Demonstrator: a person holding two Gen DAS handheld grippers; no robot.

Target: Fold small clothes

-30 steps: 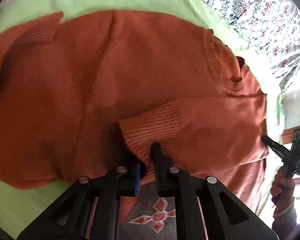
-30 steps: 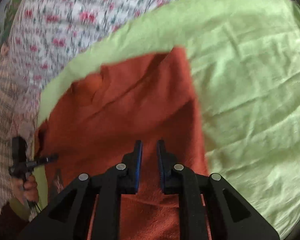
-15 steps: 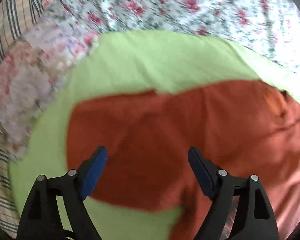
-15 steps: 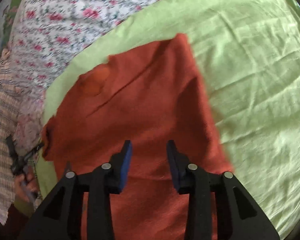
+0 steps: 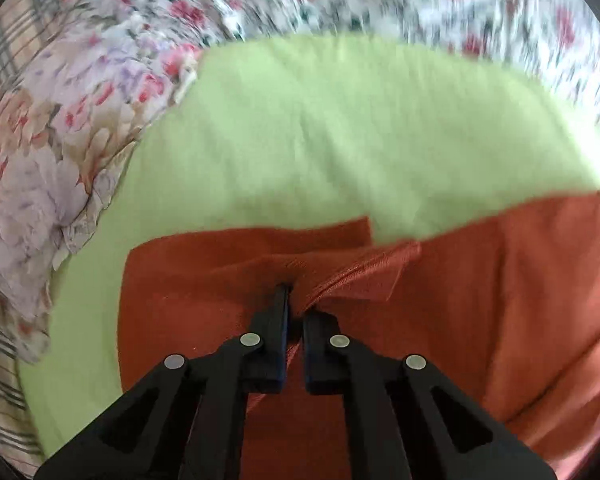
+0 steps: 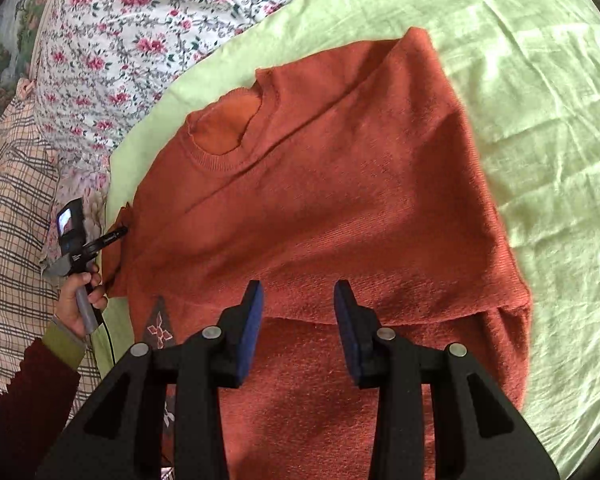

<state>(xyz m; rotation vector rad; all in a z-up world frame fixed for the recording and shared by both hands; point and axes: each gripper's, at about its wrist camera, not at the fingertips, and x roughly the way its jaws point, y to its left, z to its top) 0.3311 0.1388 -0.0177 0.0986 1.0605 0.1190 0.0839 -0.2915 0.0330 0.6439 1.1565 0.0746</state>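
Observation:
A rust-orange knit sweater [image 6: 340, 184] lies on a light green sheet [image 6: 540, 100], collar toward the upper left, one sleeve folded across the body. My right gripper [image 6: 298, 300] is open and empty, just above the folded sleeve's lower edge. In the left wrist view, which is blurred, my left gripper [image 5: 296, 304] is shut on a pinched ridge of the sweater [image 5: 480, 300] near its ribbed edge. The left gripper also shows in the right wrist view [image 6: 114, 236], held in a hand at the sweater's left edge.
A floral bedspread [image 6: 140, 40] surrounds the green sheet [image 5: 320, 140]. A plaid cloth [image 6: 16, 216] and a pale floral quilt [image 5: 40, 160] lie at the left. The green sheet stretches bare to the right of the sweater.
My left gripper let go of the sleeve cuff, opened and swung left, then shut on the sweater's left edge. My right gripper opened wide over the folded sleeve.

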